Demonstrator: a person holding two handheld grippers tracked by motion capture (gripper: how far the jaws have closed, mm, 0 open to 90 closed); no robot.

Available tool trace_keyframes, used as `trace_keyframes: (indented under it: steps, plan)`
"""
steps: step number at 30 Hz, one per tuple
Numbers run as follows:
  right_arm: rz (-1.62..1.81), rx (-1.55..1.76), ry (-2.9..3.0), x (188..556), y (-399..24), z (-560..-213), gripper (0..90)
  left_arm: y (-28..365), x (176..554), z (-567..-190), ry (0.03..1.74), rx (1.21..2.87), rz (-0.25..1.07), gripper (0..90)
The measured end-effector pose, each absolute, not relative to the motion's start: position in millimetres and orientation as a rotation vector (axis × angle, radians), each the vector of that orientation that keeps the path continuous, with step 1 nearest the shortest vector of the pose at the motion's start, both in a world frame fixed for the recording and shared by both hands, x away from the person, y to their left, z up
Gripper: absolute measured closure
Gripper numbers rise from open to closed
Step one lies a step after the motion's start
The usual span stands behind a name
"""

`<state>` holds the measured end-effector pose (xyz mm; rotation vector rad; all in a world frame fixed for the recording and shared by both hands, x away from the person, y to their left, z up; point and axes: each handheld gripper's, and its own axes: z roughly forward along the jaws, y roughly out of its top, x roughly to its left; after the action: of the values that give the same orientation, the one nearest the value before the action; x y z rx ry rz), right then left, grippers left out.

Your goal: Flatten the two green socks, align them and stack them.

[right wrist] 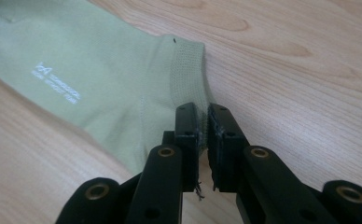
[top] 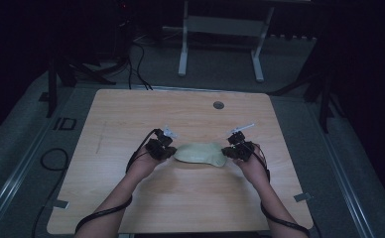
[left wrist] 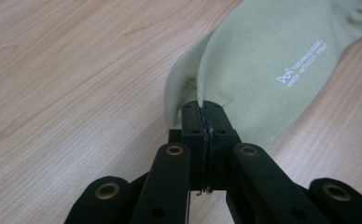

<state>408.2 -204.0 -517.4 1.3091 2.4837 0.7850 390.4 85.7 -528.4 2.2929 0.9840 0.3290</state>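
A pale green sock (top: 199,153) lies stretched across the middle of the wooden table (top: 131,114). My left gripper (top: 166,152) is shut on its left end; in the left gripper view the sock (left wrist: 268,60), with white lettering on it, is pinched in a fold at the left gripper (left wrist: 203,108). My right gripper (top: 228,152) is shut on the other end. In the right gripper view the right gripper (right wrist: 203,112) clamps the ribbed cuff edge of the sock (right wrist: 95,84).
A small round grommet (top: 218,105) sits in the table near its far edge. Beyond the table stand a white frame's legs (top: 183,54) and dark cables (top: 136,64) on the floor. Bare wood surrounds the sock on every side.
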Motion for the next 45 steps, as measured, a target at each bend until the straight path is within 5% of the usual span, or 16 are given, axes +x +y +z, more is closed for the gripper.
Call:
trace_keyframes:
  steps: [12, 20, 27, 31, 34, 38, 45]
  plan:
    - [0.744, 1.343, 2.488, 421, -202, -532, 80.4, 82, 399, -540, 1.01, 2.323, 0.332, 87.6]
    - [0.775, 1.338, 2.487, 418, -204, -530, 62.5, 87, 399, -533, 1.035, 2.227, 0.402, 71.4]
    - [0.866, 1.298, 2.448, 408, -203, -510, 59.9, 80, 390, -518, 0.977, 2.195, 0.483, 75.0]
    - [0.878, 1.271, 2.471, 404, -195, -509, 57.0, 79, 393, -524, 0.987, 2.209, 0.453, 68.8]
    - [0.869, 1.252, 2.489, 403, -192, -511, 62.4, 76, 390, -526, 0.966, 2.186, 0.435, 74.8]
    - [0.851, 1.25, 2.496, 401, -189, -519, 81.3, 65, 386, -531, 0.919, 2.23, 0.423, 89.0]
    - [0.801, 1.242, 2.534, 402, -186, -535, 87.7, 64, 393, -550, 0.973, 2.286, 0.399, 89.1]
